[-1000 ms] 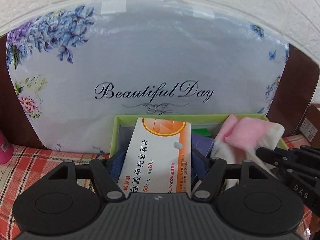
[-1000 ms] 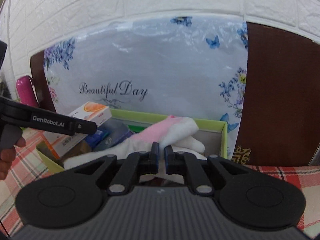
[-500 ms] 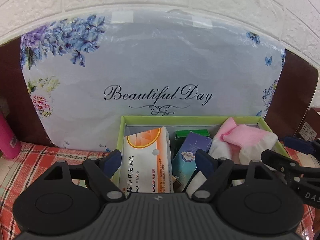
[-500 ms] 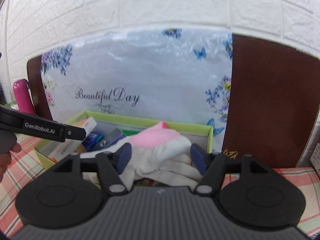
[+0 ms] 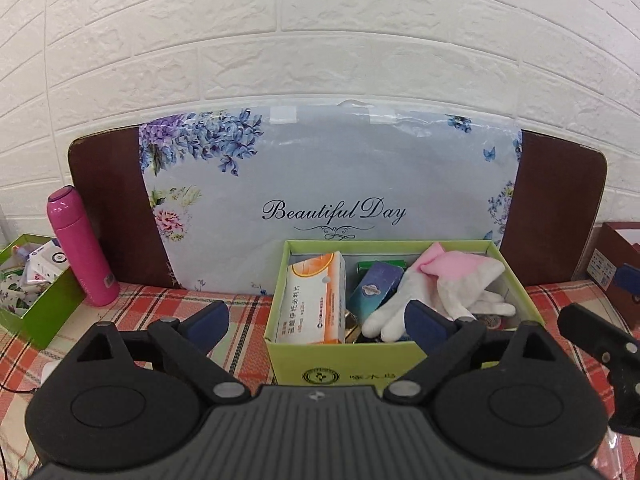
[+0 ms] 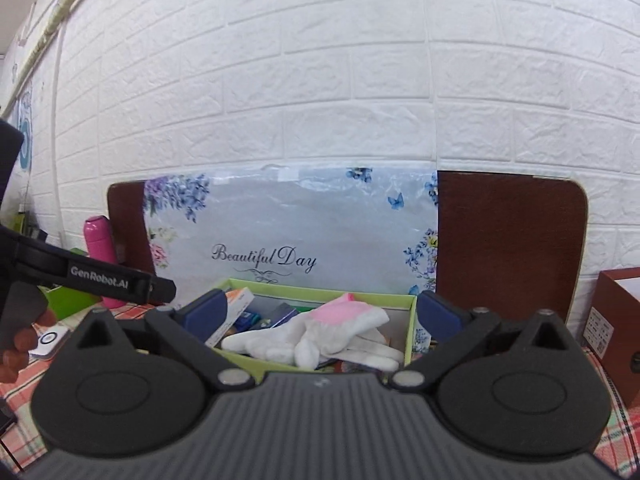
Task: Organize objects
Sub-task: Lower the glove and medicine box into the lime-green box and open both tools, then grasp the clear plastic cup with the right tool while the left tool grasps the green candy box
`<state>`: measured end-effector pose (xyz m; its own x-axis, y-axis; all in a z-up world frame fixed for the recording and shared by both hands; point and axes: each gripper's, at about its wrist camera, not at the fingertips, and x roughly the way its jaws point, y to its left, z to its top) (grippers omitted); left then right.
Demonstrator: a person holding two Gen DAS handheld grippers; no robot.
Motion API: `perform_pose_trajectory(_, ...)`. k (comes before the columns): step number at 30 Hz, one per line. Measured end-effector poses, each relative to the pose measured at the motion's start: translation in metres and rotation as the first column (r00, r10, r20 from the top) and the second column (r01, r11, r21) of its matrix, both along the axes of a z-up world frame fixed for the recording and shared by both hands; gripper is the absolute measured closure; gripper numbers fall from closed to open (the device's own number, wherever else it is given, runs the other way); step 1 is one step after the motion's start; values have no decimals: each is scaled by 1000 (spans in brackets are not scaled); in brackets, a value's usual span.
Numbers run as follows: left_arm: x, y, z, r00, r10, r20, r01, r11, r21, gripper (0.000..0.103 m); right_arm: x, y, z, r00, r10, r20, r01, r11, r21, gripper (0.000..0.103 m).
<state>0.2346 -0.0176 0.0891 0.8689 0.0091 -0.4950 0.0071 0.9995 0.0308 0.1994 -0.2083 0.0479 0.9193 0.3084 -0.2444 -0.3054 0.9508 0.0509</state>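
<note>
We judged the step in hand to be letting go and backing off cleanly, and the way to do it well was to keep both sets of jaws spread and draw straight back from the green box (image 5: 344, 354), so that no finger caught the glove or tipped the carton on the way out. The orange-and-white medicine carton (image 5: 316, 300) stood upright in the left of that box, and the pink-and-white glove (image 6: 320, 332) lay draped over the smaller packets in its right half. The left gripper (image 5: 316, 318) had just been opening, its jaws wide apart with nothing between them; the right gripper (image 6: 320, 312) had likewise just opened wide, clear of the glove. Both pointed gently downward at the box from the near side, side by side over the checked cloth (image 5: 240, 312).
</note>
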Motion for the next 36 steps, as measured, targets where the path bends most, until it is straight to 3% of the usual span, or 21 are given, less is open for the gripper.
perform_pose_trajectory(9, -51, -8, -19, 999, -26, -36, 24, 998, -58, 5, -67, -6, -11, 999, -33, 27, 34, 999, -33, 0)
perform_pose_trajectory(18, -75, -8, -48, 995, -10, -97, 2, 996, -86, 5, -104, -13, -43, 998, -56, -43, 56, 998, -5, 0)
perform_pose_trajectory(24, -79, -4, -69, 990, -5, -143, -9, 996, -91, 5, -119, -15, -68, 992, -63, -105, 63, 998, 0, 0)
perform_pose_trajectory(29, -77, 8, -94, 987, -56, -154, 33, 988, -149, 5, -128, -18, -84, 987, -50, -152, 53, 998, 17, 0)
perform_pose_trajectory(36, -39, 19, -119, 991, -64, -119, 56, 996, -72, 5, -138, -25, -88, 985, -41, -169, 51, 997, 53, 0)
